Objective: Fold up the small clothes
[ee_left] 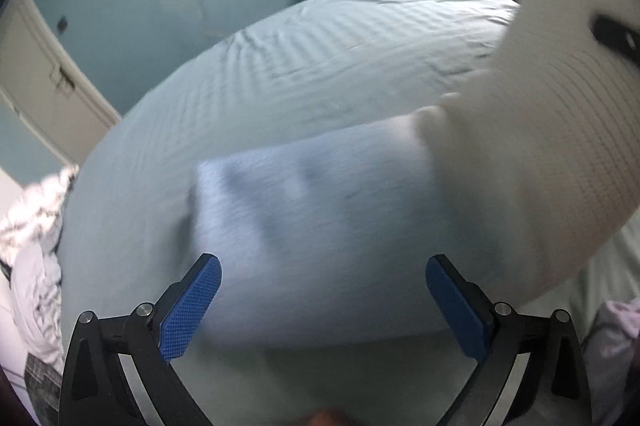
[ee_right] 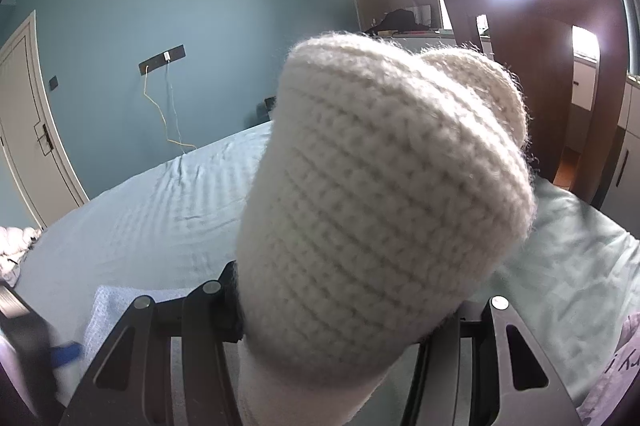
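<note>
Left claw (ee_left: 323, 300): spread wide, nothing held between its blue pads (ee_left: 192, 310); it is poised just above the bed (ee_left: 320, 65).
Blue cloth (ee_left: 320, 226): a folded, blurred piece laid flat on the bed, directly ahead of the left claw and between its fingers' lines.
Right claw (ee_right: 340, 326): closed on the cream knit garment (ee_right: 380, 185), which is bunched over the fingers and hides them.
Cream knit garment: lifted off the bed, seen at the right of the left wrist view, above the blue cloth's far corner.
</note>
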Motion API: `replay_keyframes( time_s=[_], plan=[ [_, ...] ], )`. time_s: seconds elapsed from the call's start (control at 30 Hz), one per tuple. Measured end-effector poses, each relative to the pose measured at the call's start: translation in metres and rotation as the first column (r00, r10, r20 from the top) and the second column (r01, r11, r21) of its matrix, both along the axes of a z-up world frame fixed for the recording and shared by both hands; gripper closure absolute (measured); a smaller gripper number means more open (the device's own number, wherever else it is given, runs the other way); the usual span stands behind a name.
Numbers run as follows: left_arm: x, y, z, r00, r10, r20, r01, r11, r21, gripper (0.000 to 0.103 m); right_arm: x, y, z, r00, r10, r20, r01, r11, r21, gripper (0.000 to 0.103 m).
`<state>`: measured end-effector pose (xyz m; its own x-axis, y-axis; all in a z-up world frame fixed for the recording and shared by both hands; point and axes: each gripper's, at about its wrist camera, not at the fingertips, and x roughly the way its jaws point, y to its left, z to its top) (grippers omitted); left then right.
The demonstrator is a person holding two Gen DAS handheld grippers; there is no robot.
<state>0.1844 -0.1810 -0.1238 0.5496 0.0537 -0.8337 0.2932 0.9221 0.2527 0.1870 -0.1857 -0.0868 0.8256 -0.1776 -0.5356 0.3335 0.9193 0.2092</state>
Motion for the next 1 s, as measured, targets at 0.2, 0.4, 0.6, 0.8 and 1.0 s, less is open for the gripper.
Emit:
replay_keyframes(
  time_s=[0.2, 0.4, 0.6, 0.8, 1.0],
  plan=[
    [0.004, 0.095, -0.003, 0.989, 0.149, -0.024, -0.150, 0.988, -0.046, 0.000, 0.002, 0.013, 0.004, 1.000, 0.012, -0.018, -0.013, 0.996, -0.084, 0.056],
    [0.018, 0.153, 0.007, 0.969, 0.242, -0.047, -0.246, 0.957, -0.152, 0.000, 0.017, 0.035, 0.019, 0.996, 0.065, -0.057, -0.075, 0.975, -0.210, 0.056],
    [0.021, 0.203, 0.013, 0.950, 0.311, -0.032, -0.311, 0.930, -0.196, 0.000, 0.029, 0.104, 0.049, 0.991, 0.120, -0.056, -0.133, 0.893, -0.430, 0.056],
    [0.019, 0.255, 0.033, 0.917, 0.398, -0.007, -0.384, 0.880, -0.279, 0.000, 0.018, 0.245, 0.039, 0.953, 0.282, -0.107, -0.260, 0.588, -0.766, 0.055],
    [0.017, 0.303, 0.041, 0.857, 0.515, -0.001, -0.485, 0.806, -0.338, 0.000, 0.008, 0.353, -0.056, 0.856, 0.362, -0.369, -0.440, 0.135, -0.888, 0.053]
  ],
)
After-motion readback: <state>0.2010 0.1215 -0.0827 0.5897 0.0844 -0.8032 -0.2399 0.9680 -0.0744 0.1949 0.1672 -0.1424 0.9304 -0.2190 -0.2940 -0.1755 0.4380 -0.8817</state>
